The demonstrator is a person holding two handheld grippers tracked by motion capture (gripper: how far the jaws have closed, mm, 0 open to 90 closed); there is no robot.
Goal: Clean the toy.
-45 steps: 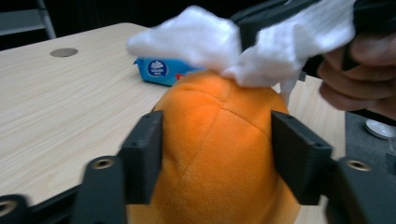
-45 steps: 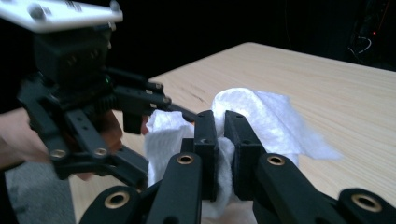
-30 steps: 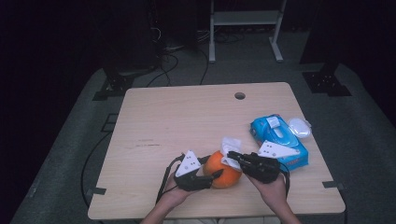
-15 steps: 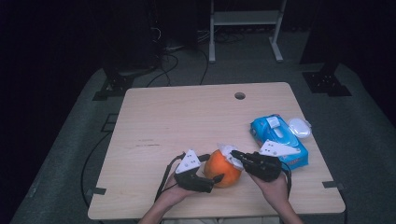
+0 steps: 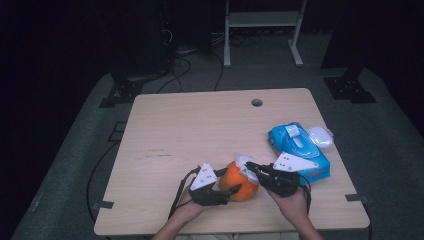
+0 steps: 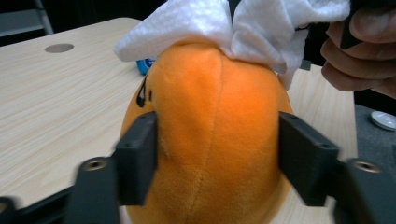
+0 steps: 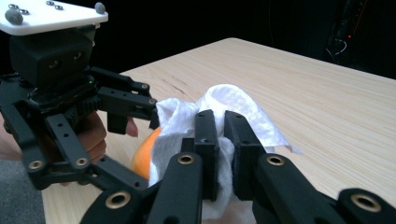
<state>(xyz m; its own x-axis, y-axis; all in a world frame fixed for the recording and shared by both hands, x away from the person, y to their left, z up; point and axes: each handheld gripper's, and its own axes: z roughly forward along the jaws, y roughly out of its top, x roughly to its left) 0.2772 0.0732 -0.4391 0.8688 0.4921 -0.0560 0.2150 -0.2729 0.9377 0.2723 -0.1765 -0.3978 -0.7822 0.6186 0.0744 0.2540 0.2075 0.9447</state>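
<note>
Both grippers grip: left gripper [image 6: 217, 172] on the orange plush [image 6: 215, 140] (jaws just narrowed), right gripper [image 7: 222, 140] pinching the white wipe [image 7: 229, 112].

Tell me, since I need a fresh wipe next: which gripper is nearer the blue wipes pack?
Right. The right gripper sits just beside the blue wipes pack, pinching a white wipe; the left gripper grips the orange plush toy, farther away.

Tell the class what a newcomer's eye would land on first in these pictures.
The bright orange plush toy near the table's front edge stands out first, clamped between the left hand-held gripper's jaws, which have just been closing. A crumpled white wipe pinched in the right hand-held gripper lies on top of it. To the right sits a blue wipes pack.
</note>
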